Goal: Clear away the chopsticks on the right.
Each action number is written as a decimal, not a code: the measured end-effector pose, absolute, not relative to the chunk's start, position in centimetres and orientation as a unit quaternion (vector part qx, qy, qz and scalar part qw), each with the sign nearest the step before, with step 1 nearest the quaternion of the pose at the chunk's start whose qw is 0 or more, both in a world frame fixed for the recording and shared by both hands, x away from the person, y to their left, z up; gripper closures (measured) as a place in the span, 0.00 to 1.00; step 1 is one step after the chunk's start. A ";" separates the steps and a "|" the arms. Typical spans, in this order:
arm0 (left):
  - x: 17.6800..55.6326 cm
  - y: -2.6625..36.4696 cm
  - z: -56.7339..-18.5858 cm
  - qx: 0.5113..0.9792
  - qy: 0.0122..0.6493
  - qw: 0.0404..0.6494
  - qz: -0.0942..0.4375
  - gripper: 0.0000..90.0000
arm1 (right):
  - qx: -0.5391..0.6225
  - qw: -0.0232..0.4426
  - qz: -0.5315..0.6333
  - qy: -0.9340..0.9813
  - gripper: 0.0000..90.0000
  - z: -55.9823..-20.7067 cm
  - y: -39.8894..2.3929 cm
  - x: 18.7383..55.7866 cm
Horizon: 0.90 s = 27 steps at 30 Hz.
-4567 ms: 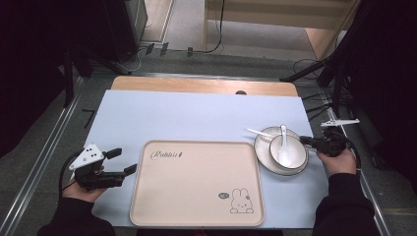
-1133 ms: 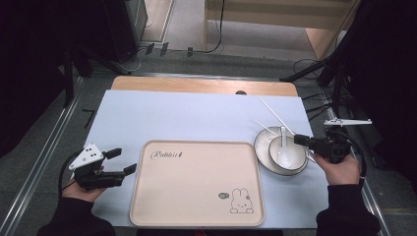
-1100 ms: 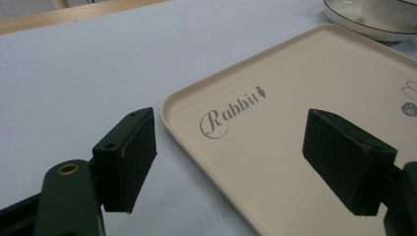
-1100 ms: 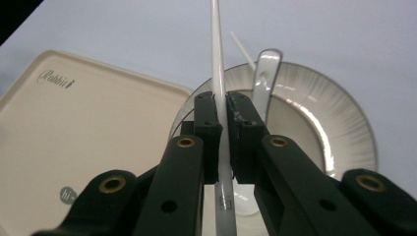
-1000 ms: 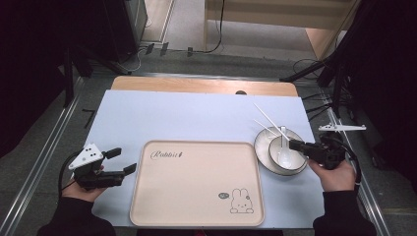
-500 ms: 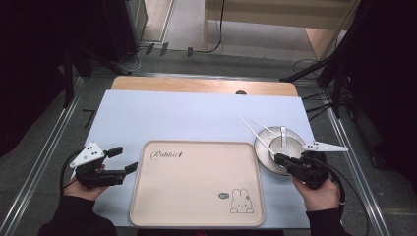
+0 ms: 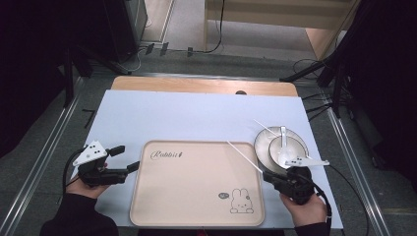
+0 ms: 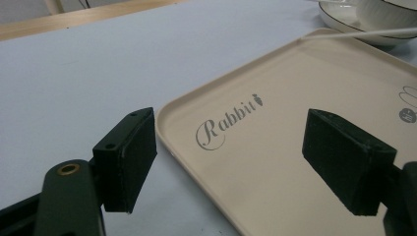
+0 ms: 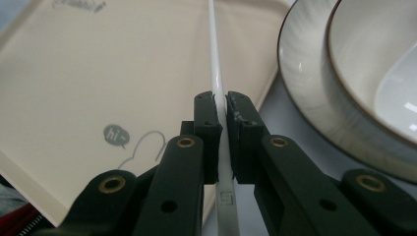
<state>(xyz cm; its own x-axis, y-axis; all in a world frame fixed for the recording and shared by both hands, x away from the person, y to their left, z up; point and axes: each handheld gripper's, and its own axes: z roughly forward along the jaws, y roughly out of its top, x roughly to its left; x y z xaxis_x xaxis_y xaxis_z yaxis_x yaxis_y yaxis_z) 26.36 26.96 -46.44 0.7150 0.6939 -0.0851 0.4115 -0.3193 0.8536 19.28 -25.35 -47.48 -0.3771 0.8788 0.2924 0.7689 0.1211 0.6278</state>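
White chopstick [image 9: 215, 73] clamped between right gripper [image 9: 221, 105] jaws, slanting out over beige tray [image 7: 196, 191] corner beside bowl [image 7: 287, 150]; left gripper [image 7: 118, 160] jaws wide, empty, beside tray edge; chopstick tip cut off

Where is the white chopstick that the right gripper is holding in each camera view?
High view: white chopstick slants over the tray's right edge.
Left gripper view: top right, a thin line above the tray rim.
Right gripper view: centre, clamped between the jaws.
Shared landmark: beige rabbit tray.
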 end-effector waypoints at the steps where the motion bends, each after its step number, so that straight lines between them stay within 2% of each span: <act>1: 26.4 26.9 -46.4 0.799 0.345 0.468 0.152 0.23 | 0.558 0.070 0.350 0.749 0.94 -48.2 -24.8 19.2; 8: 26.5 26.9 -46.4 0.800 0.344 0.468 0.151 0.23 | 0.564 0.040 0.325 0.758 0.94 -49.9 -23.6 19.5; 17: 26.5 26.8 -46.4 0.800 0.344 0.467 0.150 0.23 | 0.556 0.024 0.321 0.766 0.94 -51.2 -22.4 20.4; 27: 26.5 26.8 -46.5 0.800 0.344 0.468 0.150 0.24 | 0.543 0.025 0.314 0.779 0.93 -52.3 -21.0 20.7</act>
<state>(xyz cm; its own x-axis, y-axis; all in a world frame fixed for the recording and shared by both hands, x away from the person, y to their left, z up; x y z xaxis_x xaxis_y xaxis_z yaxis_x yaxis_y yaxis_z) 26.49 26.84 -46.47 0.7186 0.6905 -0.0822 0.4097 -0.3249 0.8524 20.73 -20.99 -52.30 -0.4095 0.8609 0.3021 0.8300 0.2140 0.5151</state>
